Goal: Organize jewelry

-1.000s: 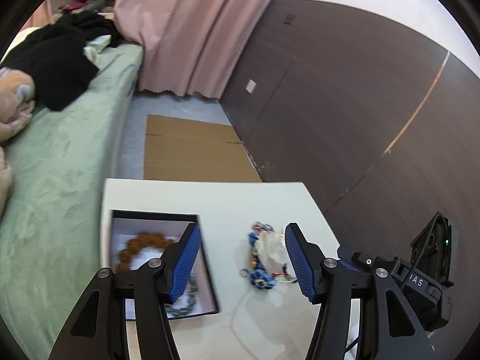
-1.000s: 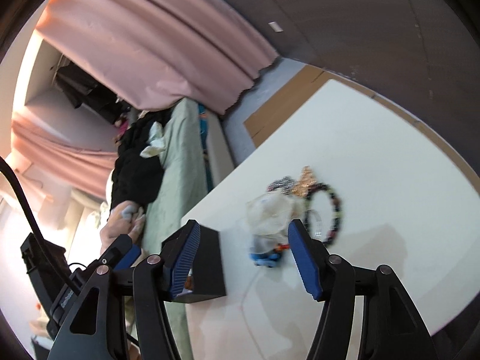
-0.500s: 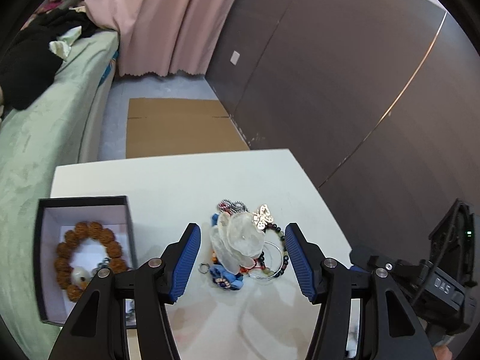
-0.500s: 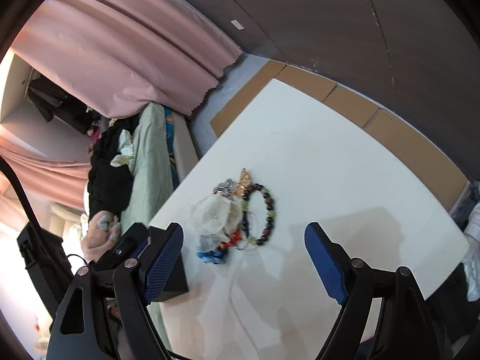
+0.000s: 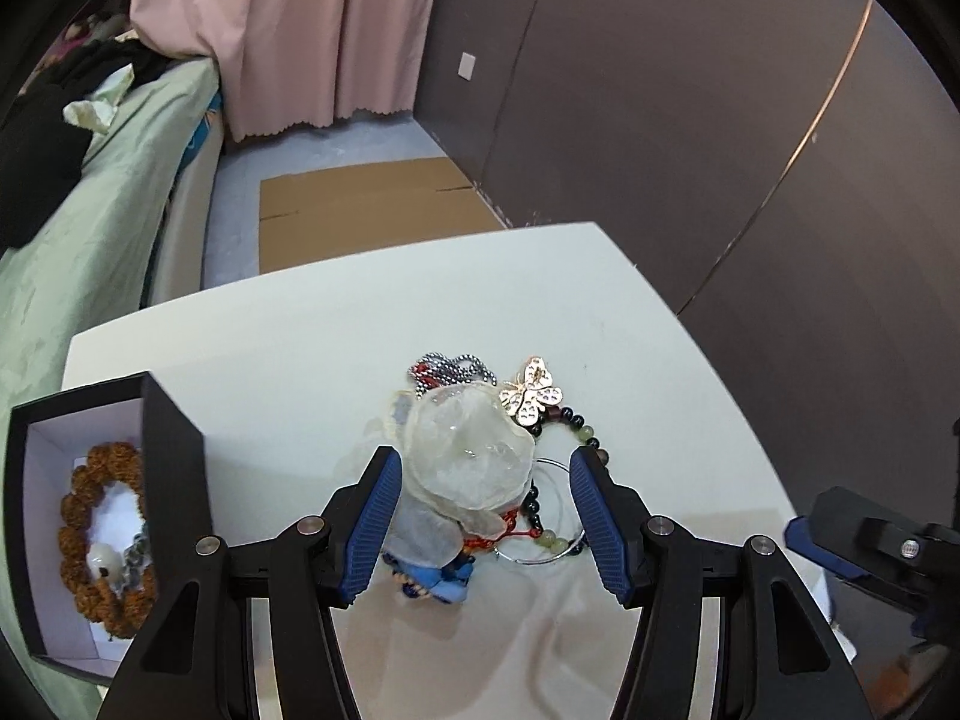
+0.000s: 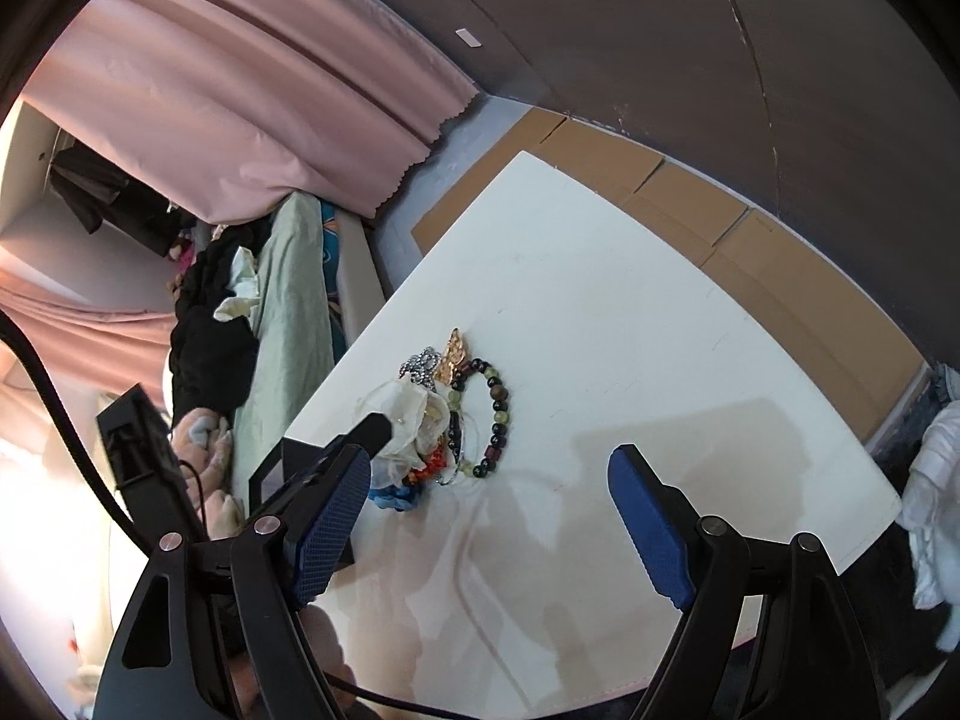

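Here the left gripper (image 5: 483, 513) hangs over the jewelry pile (image 5: 480, 474) on the white surface (image 5: 300, 354), its blue fingers (image 5: 372, 525) standing partly open on either side of the pale translucent flower piece (image 5: 465, 456), which sits between them; whether the pads touch it cannot be told. Around that piece lie a gold butterfly ornament (image 5: 531, 390), a dark and green beaded bracelet (image 5: 558, 480), a silver chain (image 5: 450, 369) and a blue item (image 5: 435, 582) at the near edge of the pile. To the left of the pile stands an open black box (image 5: 174, 456) holding a brown beaded bracelet (image 5: 84, 534). The right gripper (image 6: 489, 531) has just been opening; its fingers (image 6: 651, 531) stand wide apart with nothing between them, and the pile (image 6: 444, 420) lies beyond them, nearer the left finger.
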